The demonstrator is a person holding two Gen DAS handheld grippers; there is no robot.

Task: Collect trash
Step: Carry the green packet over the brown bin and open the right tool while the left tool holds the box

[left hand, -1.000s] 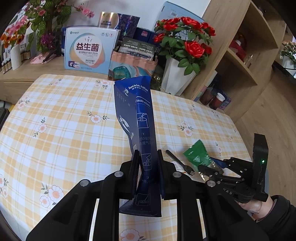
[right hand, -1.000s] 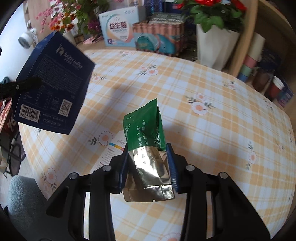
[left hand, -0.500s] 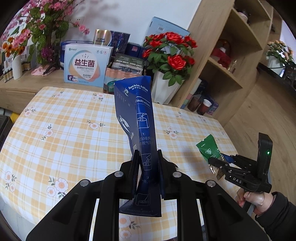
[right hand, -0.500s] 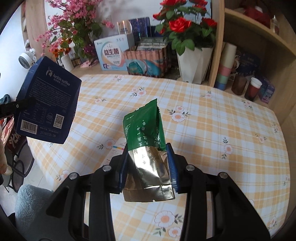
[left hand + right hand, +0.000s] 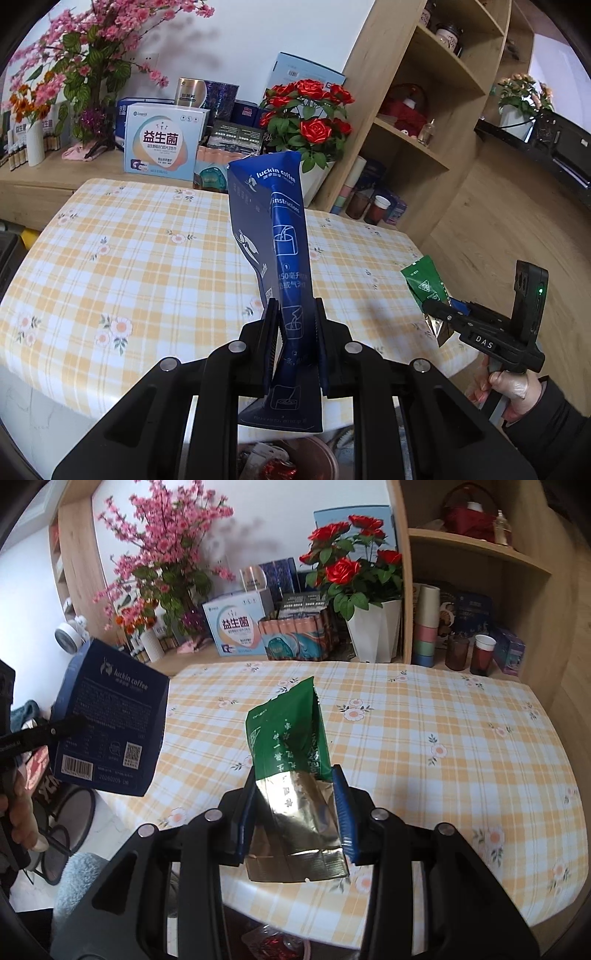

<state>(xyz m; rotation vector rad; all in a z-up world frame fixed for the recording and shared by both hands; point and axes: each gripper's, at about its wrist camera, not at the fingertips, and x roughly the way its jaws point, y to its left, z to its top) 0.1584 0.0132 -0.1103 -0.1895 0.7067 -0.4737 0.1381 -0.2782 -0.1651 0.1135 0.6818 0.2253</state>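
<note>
Both grippers hover past our table's near edge (image 5: 110, 398): left gripper (image 5: 293, 347) clamps upright blue coffee pouch (image 5: 280, 236), right gripper (image 5: 295, 812) clamps upright green foil packet (image 5: 291, 738)

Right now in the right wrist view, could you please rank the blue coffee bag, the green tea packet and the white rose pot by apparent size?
1. Green tea packet and blue coffee bag: alike, both near the camera.
2. White rose pot.

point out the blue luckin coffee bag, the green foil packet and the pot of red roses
blue luckin coffee bag (image 5: 284, 236), left wrist view, on its printed side panel
green foil packet (image 5: 286, 738), right wrist view, on its green upper half
white pot of red roses (image 5: 375, 631), right wrist view, on the pot's front
</note>
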